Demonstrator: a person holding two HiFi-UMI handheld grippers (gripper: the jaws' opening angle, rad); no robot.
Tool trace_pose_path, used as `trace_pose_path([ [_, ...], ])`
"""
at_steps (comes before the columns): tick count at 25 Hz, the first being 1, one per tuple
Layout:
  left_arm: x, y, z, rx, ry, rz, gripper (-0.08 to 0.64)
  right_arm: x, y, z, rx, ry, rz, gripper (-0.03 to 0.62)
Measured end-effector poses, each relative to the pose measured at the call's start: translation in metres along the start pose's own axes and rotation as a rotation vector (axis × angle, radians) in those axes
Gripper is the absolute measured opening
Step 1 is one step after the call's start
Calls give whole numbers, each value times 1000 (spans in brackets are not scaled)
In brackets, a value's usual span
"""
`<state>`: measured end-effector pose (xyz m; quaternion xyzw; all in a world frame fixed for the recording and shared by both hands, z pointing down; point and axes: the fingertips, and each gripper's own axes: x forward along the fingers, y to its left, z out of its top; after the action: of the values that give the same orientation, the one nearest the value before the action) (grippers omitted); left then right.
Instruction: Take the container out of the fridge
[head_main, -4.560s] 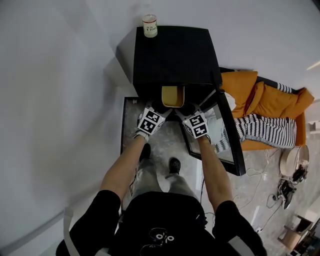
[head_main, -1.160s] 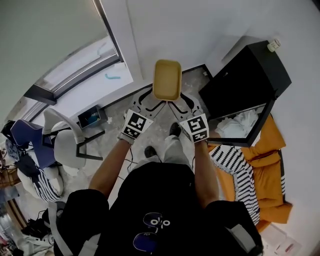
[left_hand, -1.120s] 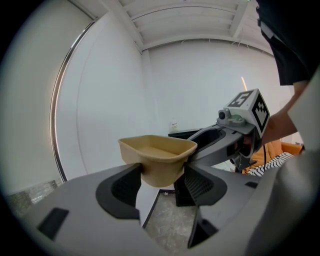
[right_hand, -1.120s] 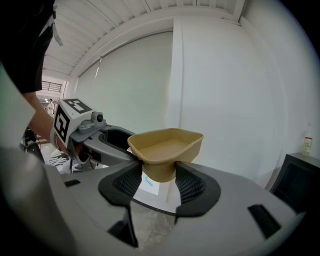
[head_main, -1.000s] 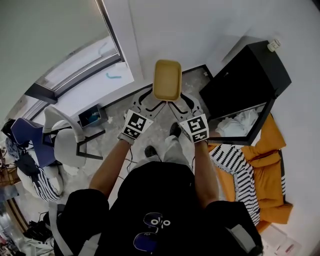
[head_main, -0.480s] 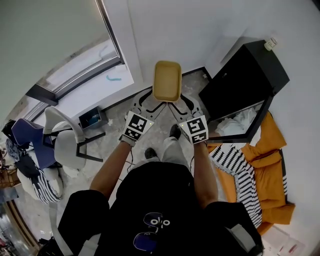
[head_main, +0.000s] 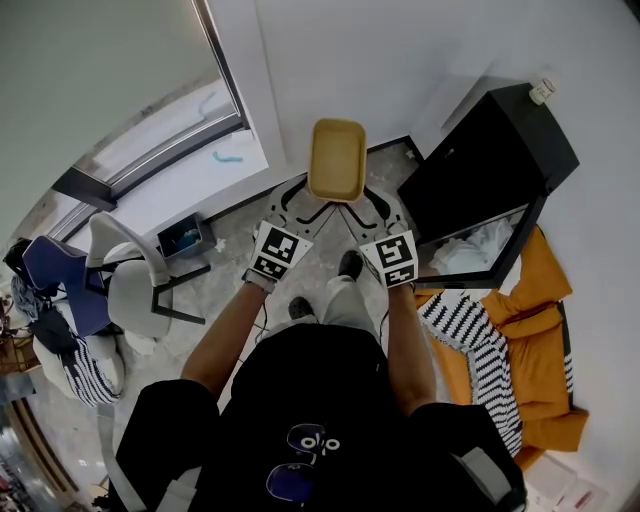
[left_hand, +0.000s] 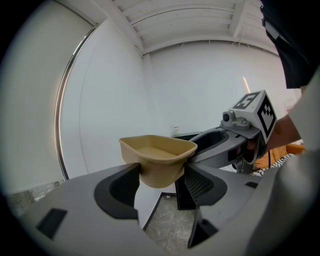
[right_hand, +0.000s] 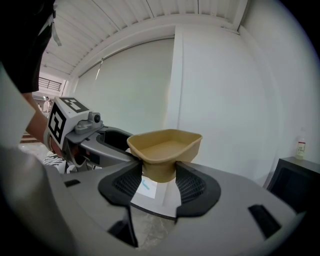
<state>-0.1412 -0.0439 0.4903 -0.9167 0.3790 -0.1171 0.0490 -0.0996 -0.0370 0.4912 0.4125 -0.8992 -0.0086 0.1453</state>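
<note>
A tan, empty container (head_main: 336, 160) is held in the air in front of me, clear of the black fridge (head_main: 495, 150). My left gripper (head_main: 303, 203) is shut on its near left end and my right gripper (head_main: 362, 205) on its near right end. In the left gripper view the container (left_hand: 157, 155) sits pinched between the left gripper (left_hand: 161, 172) pads, with the right gripper (left_hand: 225, 145) clamped beside it. The right gripper view shows the container (right_hand: 165, 147) squeezed between the right gripper (right_hand: 160, 177) pads. It stays level.
The fridge door (head_main: 490, 270) stands open to my right, and a small bottle (head_main: 543, 90) is on the fridge top. An orange sofa (head_main: 545, 300) with a striped blanket (head_main: 480, 340) lies behind it. A white chair (head_main: 130, 290) and a window (head_main: 170, 130) are to the left.
A few seconds ago the container sat in the fridge opening; now it is out and carried to the left of the fridge. Over the last second nothing has visibly moved.
</note>
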Motion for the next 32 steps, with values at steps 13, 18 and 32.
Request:
trace_pose_path([
  [13,4,3,-3,-1,8,7,276,5,-3,-3,0,-6,7,216],
  [18,5,4,-2,5,8,6,276,5,-4,-1,-3,-6,7,216],
  [32,-1,7,-1,7,5,3,276,8,1,3,-9,-2,14,216],
])
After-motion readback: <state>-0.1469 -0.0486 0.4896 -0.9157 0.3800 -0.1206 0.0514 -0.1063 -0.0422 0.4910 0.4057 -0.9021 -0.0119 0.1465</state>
